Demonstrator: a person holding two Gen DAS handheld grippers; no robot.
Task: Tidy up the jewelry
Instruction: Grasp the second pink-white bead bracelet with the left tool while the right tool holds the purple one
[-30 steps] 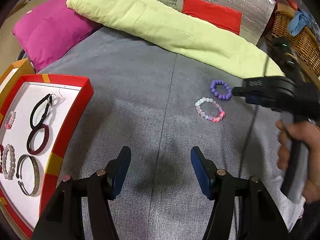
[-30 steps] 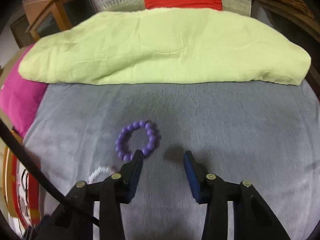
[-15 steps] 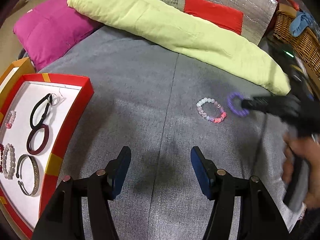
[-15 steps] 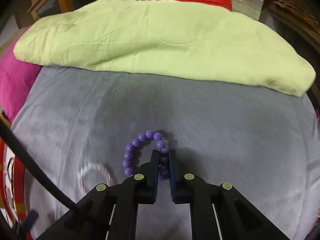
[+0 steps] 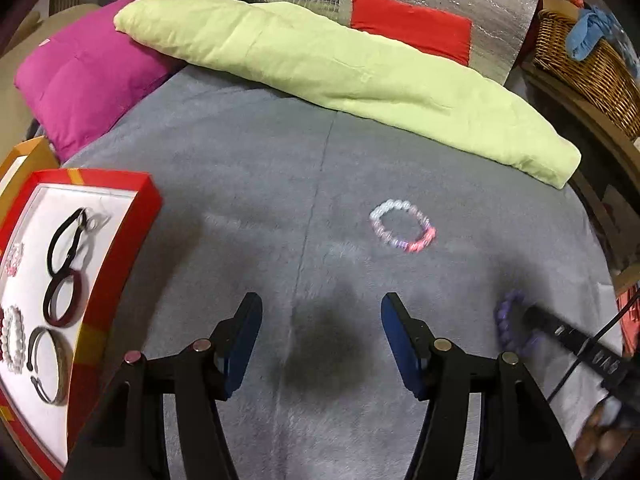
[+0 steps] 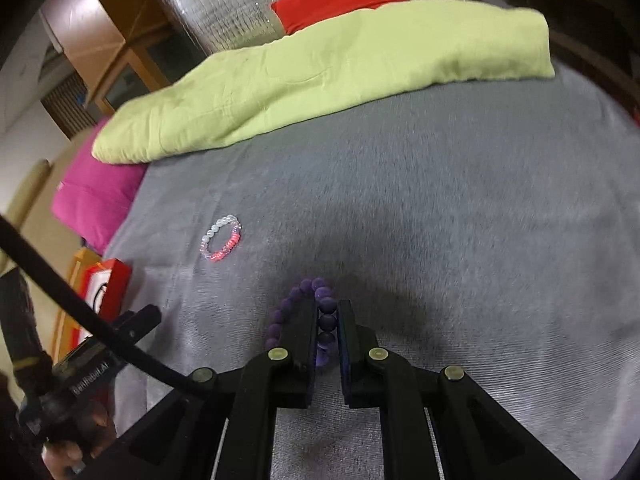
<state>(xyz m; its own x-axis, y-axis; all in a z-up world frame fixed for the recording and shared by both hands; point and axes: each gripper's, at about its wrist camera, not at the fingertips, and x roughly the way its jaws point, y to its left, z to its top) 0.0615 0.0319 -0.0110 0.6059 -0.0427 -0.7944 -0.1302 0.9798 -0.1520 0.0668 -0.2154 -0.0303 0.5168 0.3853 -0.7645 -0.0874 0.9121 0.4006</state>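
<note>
My right hand-held gripper (image 6: 328, 326) is clamped on the purple bead bracelet (image 6: 298, 312), whose loop juts forward and left of the tips. My left hand-held gripper (image 5: 320, 334) stands wide over bare grey bed (image 5: 248, 184). The pink-white bracelet (image 5: 402, 229) lies flat ahead; the red tray (image 5: 120, 248) borders the left edge.

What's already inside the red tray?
In the red tray: a black loop, dark red bangle, open cuff, and white bead bracelet. The frame edge cuts off its left part.
</note>
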